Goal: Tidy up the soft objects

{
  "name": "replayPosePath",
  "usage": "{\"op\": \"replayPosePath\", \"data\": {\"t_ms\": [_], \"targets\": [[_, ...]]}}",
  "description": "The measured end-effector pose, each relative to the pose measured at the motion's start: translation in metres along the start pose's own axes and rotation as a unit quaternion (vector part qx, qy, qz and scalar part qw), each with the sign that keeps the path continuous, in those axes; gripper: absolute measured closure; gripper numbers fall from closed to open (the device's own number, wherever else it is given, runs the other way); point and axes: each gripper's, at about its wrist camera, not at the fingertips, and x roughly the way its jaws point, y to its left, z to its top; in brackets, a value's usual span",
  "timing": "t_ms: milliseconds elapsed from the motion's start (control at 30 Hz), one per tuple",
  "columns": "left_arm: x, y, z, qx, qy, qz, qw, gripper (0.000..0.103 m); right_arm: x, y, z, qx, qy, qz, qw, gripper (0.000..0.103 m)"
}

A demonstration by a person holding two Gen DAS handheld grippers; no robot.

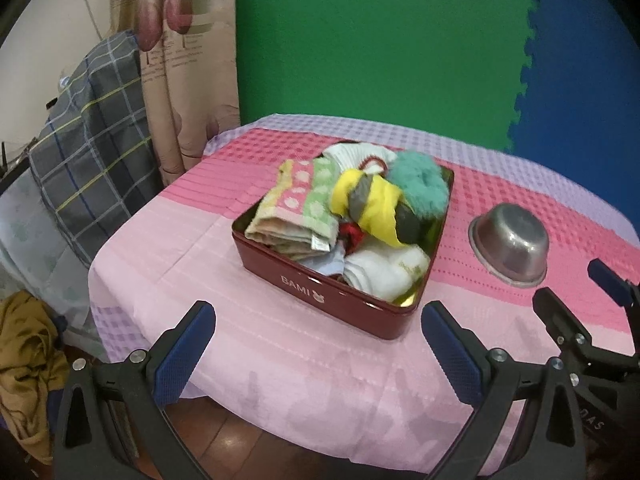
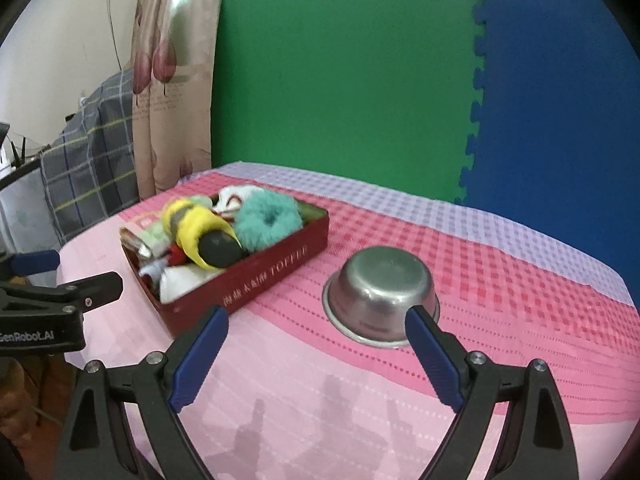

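Observation:
A dark red tin (image 1: 304, 285) (image 2: 264, 280) sits on the table, filled with soft things: a folded dotted towel (image 1: 298, 206), a yellow and grey cloth (image 1: 370, 204) (image 2: 200, 232), a teal fluffy scrunchie (image 1: 418, 184) (image 2: 266, 218) and white cloths (image 1: 380, 270). My left gripper (image 1: 318, 316) is open and empty, just in front of the tin. My right gripper (image 2: 316, 320) is open and empty, in front of the tin and an upturned steel bowl (image 2: 382, 292) (image 1: 510, 242). It also shows at the right edge of the left wrist view (image 1: 576, 280).
The table wears a pink and lilac checked cloth (image 1: 224, 264) (image 2: 520, 280). Green and blue foam mats (image 2: 340, 80) stand behind it. A curtain (image 1: 188, 72) and a plaid cloth (image 1: 92, 140) are to the left. The table's front edge is close below my grippers.

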Motion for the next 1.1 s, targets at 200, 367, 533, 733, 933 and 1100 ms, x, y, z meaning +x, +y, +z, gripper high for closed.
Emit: {"op": "replayPosePath", "data": {"t_ms": [200, 367, 533, 733, 933, 1100], "targets": [[0.010, -0.008, -0.005, 0.010, 0.020, -0.007, 0.9997, 0.001, 0.013, -0.007, -0.011, 0.004, 0.014, -0.005, 1.000, 0.011], [0.019, -0.009, -0.009, 0.013, 0.039, -0.006, 0.9991, 0.001, 0.018, -0.012, -0.014, 0.007, 0.021, -0.002, 1.000, 0.011], [0.023, -0.009, -0.010, 0.013, 0.047, -0.004, 0.9988, 0.001, 0.019, -0.011, -0.015, 0.004, 0.021, 0.001, 1.000, 0.011], [0.026, -0.011, -0.011, 0.018, 0.052, -0.001, 0.9985, 0.001, 0.020, -0.011, -0.015, 0.003, 0.022, 0.002, 1.000, 0.011], [0.027, -0.012, -0.013, 0.022, 0.054, -0.001, 0.9983, 0.001, 0.021, -0.010, -0.016, 0.004, 0.024, 0.003, 1.000, 0.011], [0.027, -0.013, -0.013, 0.022, 0.055, 0.000, 0.9982, 0.001, 0.022, -0.010, -0.016, 0.004, 0.026, 0.005, 1.000, 0.011]]}}
